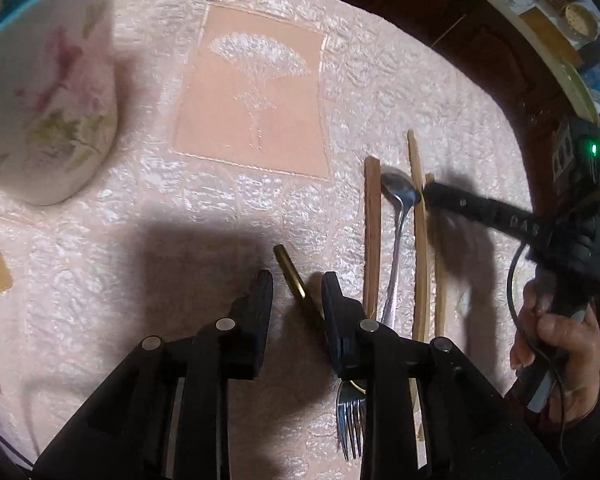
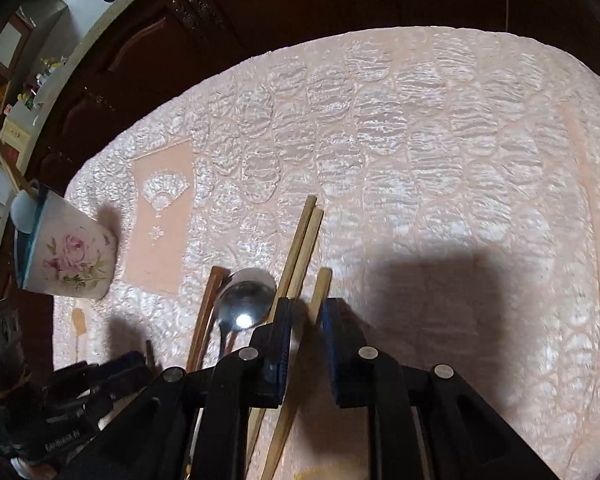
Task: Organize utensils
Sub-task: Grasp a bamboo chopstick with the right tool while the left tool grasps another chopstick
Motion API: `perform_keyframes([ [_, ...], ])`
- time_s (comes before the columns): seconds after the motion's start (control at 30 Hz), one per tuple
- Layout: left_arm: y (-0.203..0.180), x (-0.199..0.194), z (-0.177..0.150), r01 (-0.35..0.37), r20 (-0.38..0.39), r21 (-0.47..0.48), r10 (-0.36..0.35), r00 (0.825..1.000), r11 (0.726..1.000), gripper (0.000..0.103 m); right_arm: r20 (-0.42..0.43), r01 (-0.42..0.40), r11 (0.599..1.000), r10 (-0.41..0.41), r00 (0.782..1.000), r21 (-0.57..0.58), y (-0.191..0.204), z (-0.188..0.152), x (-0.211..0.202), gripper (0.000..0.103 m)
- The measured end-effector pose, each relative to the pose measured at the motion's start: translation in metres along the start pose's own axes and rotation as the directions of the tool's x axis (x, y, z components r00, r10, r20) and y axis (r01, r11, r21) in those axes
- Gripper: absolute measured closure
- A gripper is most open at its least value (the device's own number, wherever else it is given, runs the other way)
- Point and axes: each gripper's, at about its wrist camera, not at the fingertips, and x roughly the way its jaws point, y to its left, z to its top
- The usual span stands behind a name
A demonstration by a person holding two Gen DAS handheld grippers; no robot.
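The utensils lie side by side on the pink tablecloth (image 1: 180, 216). My left gripper (image 1: 296, 300) is open low over the cloth. A fork's brass handle (image 1: 288, 268) lies between its fingers, close to the right one and not pinched; the fork's tines (image 1: 350, 428) show under the gripper. To the right lie dark brown chopsticks (image 1: 372, 232), a steel spoon (image 1: 400, 192) and light wooden chopsticks (image 1: 420, 240). My right gripper (image 2: 306, 320) stands narrowly open around a single light chopstick (image 2: 322, 284), with a gap on the chopstick's left side. The spoon (image 2: 246, 304) and a chopstick pair (image 2: 304, 240) lie just left of it.
A floral mug (image 1: 48, 100) (image 2: 68, 256) with a blue rim stands at the left of the cloth. A person's hand (image 1: 560, 344) grips the right gripper's handle. Dark wooden cabinet doors (image 2: 260, 20) rise beyond the table's far edge.
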Motion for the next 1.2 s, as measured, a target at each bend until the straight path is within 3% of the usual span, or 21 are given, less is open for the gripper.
perform_keyframes([
  [0.07, -0.004, 0.002, -0.001, -0.004, 0.0, 0.017, 0.004, 1.0, 1.0, 0.081, 0.008, 0.0, 1.0, 0.0, 1.0, 0.006, 0.0, 0.002, 0.002, 0.09],
  [0.13, -0.008, 0.007, 0.001, 0.01, -0.006, 0.038, -0.01, 1.0, 0.999, 0.092, 0.011, -0.019, 1.0, 0.019, 1.0, -0.002, -0.001, 0.002, 0.001, 0.096],
  [0.23, -0.007, 0.004, 0.002, 0.046, -0.004, 0.041, -0.045, 0.999, 0.998, 0.093, 0.041, -0.035, 0.999, 0.036, 0.999, -0.019, 0.0, -0.003, -0.014, 0.097],
  [0.47, -0.002, -0.052, -0.001, 0.105, 0.085, 0.103, -0.114, 0.99, 0.989, 0.095, 0.159, -0.135, 0.989, 0.144, 0.977, -0.066, 0.013, -0.013, -0.083, 0.097],
  [0.6, -0.003, -0.081, -0.006, 0.114, 0.133, 0.151, -0.134, 0.982, 0.982, 0.096, 0.204, -0.146, 0.981, 0.17, 0.964, -0.127, 0.027, -0.018, -0.117, 0.097],
  [0.73, -0.001, -0.093, -0.011, 0.12, 0.147, 0.155, -0.143, 0.979, 0.981, 0.096, 0.135, -0.094, 0.99, 0.108, 0.985, -0.102, 0.029, -0.019, -0.097, 0.093],
  [0.83, 0.002, -0.101, -0.014, 0.126, 0.166, 0.149, -0.151, 0.975, 0.981, 0.097, 0.061, -0.02, 0.998, 0.023, 0.998, -0.059, 0.02, -0.021, -0.061, 0.064],
  [0.93, 0.004, -0.115, -0.015, 0.13, 0.184, 0.155, -0.158, 0.97, 0.979, 0.099, 0.014, 0.043, 0.998, -0.042, 0.999, -0.05, 0.009, -0.024, -0.033, 0.066],
  [1.2, 0.008, -0.143, -0.013, 0.114, 0.231, 0.173, -0.153, 0.961, 0.978, 0.099, -0.006, 0.146, 0.982, -0.148, 0.989, -0.122, 0.02, -0.017, -0.004, 0.089],
])
